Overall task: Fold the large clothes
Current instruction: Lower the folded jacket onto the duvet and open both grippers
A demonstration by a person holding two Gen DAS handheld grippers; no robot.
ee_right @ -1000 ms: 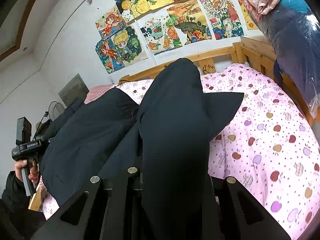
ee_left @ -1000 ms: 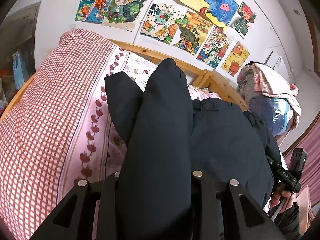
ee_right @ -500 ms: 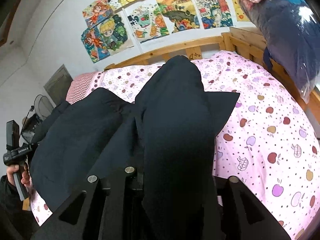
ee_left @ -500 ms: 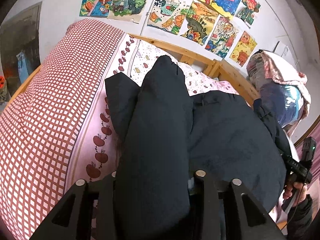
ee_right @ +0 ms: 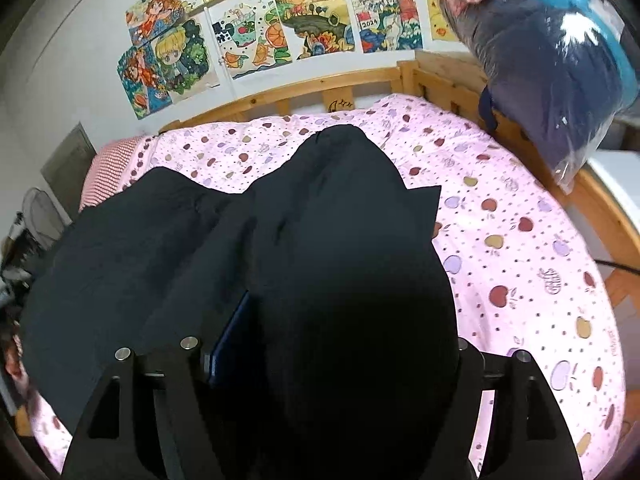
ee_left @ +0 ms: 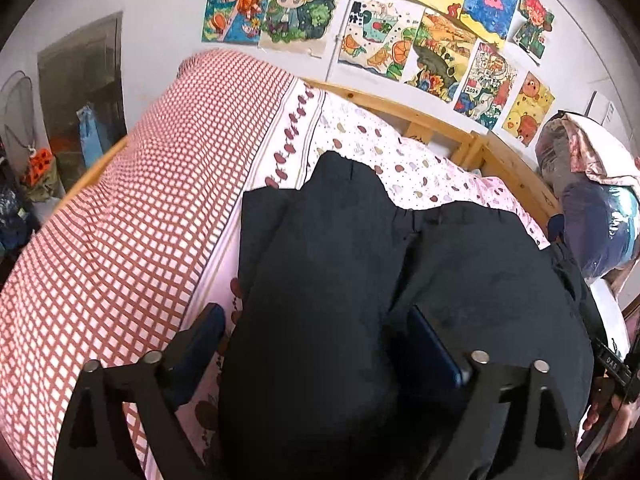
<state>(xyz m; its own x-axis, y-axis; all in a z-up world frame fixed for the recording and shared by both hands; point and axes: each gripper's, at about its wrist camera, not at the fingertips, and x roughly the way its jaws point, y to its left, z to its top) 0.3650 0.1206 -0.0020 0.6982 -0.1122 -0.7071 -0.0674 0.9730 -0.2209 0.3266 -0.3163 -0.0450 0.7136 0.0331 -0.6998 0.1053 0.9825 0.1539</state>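
Observation:
A large dark navy garment (ee_left: pixel 460 280) lies on the pink apple-print bedsheet (ee_left: pixel 420 172), one folded part reaching toward the headboard. In the left wrist view my left gripper (ee_left: pixel 316 312) stands open, its fingers (ee_left: pixel 200 332) spread wide with the folded cloth lying loose between them. In the right wrist view the same garment (ee_right: pixel 352 240) covers the near bed. My right gripper (ee_right: pixel 348 312) is open too; one blue pad (ee_right: pixel 228 340) shows and the other finger is hidden under cloth. At the left view's right edge a hand holds the right gripper's handle (ee_left: pixel 612 364).
A red-checked quilt (ee_left: pixel 140 220) fills the bed's left side. A wooden bed frame (ee_right: pixel 440 88) runs along the far and right edges, with bagged bedding (ee_right: pixel 560 60) piled on it. Drawings (ee_left: pixel 400 32) cover the wall. Bare pink sheet (ee_right: pixel 520 240) lies right of the garment.
Both grippers were shut on the folded cloth; their fingers have now spread apart and let it go. Both have also lowered toward the bed.

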